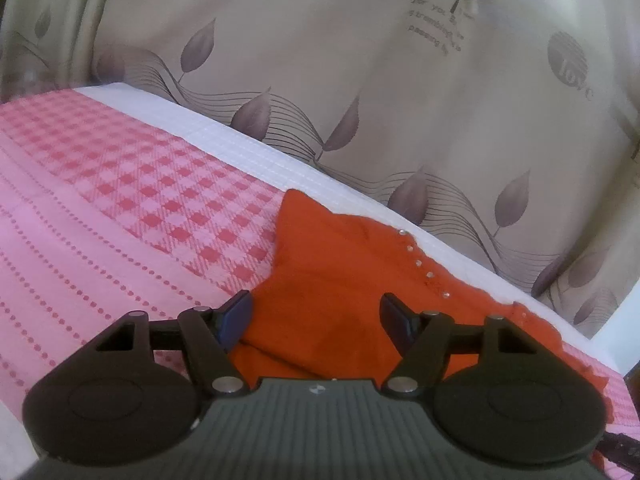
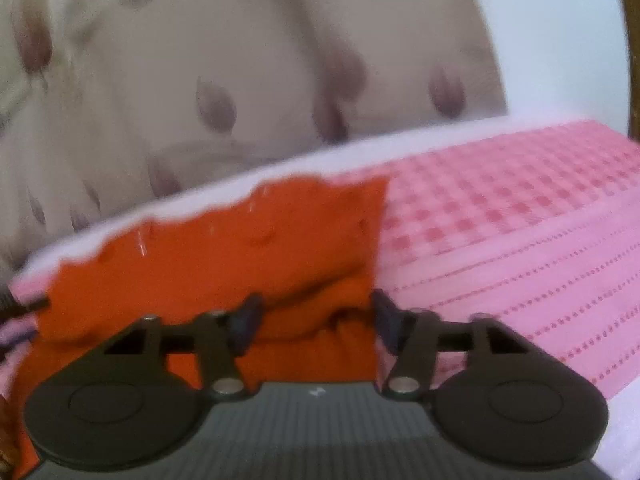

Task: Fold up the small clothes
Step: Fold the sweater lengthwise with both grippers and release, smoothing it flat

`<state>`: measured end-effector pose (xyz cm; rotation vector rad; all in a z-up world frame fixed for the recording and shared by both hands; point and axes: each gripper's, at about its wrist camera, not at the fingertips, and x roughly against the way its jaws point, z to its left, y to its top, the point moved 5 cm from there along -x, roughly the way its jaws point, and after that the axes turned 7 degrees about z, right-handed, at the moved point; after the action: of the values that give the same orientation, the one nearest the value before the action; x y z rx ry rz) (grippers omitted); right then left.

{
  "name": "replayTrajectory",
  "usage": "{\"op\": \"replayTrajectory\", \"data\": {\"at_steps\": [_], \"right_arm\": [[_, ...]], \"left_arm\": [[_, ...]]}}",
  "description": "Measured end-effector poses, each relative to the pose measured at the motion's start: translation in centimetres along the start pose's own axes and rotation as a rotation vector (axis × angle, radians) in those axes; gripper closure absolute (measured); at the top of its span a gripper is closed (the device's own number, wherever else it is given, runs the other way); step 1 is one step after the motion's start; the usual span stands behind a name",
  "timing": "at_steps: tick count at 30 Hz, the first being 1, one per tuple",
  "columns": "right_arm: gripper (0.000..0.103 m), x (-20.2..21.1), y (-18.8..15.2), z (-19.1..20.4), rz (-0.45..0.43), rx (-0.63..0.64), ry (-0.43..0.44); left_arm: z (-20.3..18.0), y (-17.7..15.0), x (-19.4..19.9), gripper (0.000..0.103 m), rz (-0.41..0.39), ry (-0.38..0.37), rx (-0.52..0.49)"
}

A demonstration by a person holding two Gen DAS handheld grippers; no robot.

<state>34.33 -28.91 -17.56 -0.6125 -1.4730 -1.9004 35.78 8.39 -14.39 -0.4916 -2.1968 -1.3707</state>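
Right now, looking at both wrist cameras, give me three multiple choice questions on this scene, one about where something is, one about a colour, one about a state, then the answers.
1. Where does the orange garment lie?
A. On the pink checked bedspread, near its white far edge
B. Hanging on the curtain
C. On the floor

2. What colour are the leaf prints on the beige curtain?
A. Bright green
B. Dull purple-brown
C. Yellow

3. How does the left claw stand?
A. Shut on the garment
B. Open, nothing held
C. Shut on the bedspread

Answers:
1. A, since orange cloth rests on the pink cover beside the white strip.
2. B, since each leaf shows a muted purple-brown tone.
3. B, since its fingers sit wide apart with garment showing between them; the right claw looks open too.
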Motion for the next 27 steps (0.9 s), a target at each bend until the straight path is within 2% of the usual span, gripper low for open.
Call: {"op": "replayTrajectory", "data": {"at_steps": [1,3,5,8,9,10,11,12,13,16,22,27], "right_arm": [[0.038,-0.4,0.1,0.5,0.004,0.033,-0.024],[0.026,-0.9,0.1,1.2,0.020,0.089,-0.030],[0.026,-1.0,0.0,1.2,0.020,0.093,-0.031],[0.024,0.0,-0.5,0.2,0.015,0.053,-0.013],[0.023,0.8,-1.0,-0.6,0.009,0.010,-0.033],[0.023,2.3,-1.7,-1.1,-0.010,-0.040,-0.037],[0.020,3.9,-2.5,-1.4,-0.034,-0.074,-0.016],[0.012,5.5,-3.5,-1.8,-0.055,-0.103,0.013],[0.009,7.3,-4.8,-2.2,-0.069,-0.118,0.024],[0.008,11.2,-8.1,-2.9,-0.101,-0.105,-0.017],[0.007,14.6,-13.8,-3.0,-0.009,-0.053,-0.048],[0.000,16.1,-17.0,-1.7,0.000,0.042,-0.106]], "left_arm": [[0.0,0.0,0.0,0.032,-0.005,0.009,0.002],[-0.1,0.0,-0.1,0.032,-0.005,0.023,-0.001],[-0.3,0.0,0.0,0.032,-0.005,0.031,-0.014],[-0.5,-0.1,0.6,0.022,0.014,-0.003,-0.060],[-0.7,-0.1,1.2,0.019,0.020,0.021,-0.093],[-0.7,-0.2,2.0,0.002,0.017,0.055,-0.127],[-0.4,-0.5,3.3,0.003,-0.013,0.105,-0.166],[-0.1,-0.8,4.4,0.000,-0.044,0.130,-0.188],[0.2,-1.1,5.4,0.000,-0.059,0.134,-0.205],[1.0,-2.2,7.8,0.000,-0.037,0.116,-0.234],[1.7,-4.4,10.4,0.000,0.015,0.123,-0.270],[2.2,-5.4,12.2,0.000,0.025,0.115,-0.281]]}}
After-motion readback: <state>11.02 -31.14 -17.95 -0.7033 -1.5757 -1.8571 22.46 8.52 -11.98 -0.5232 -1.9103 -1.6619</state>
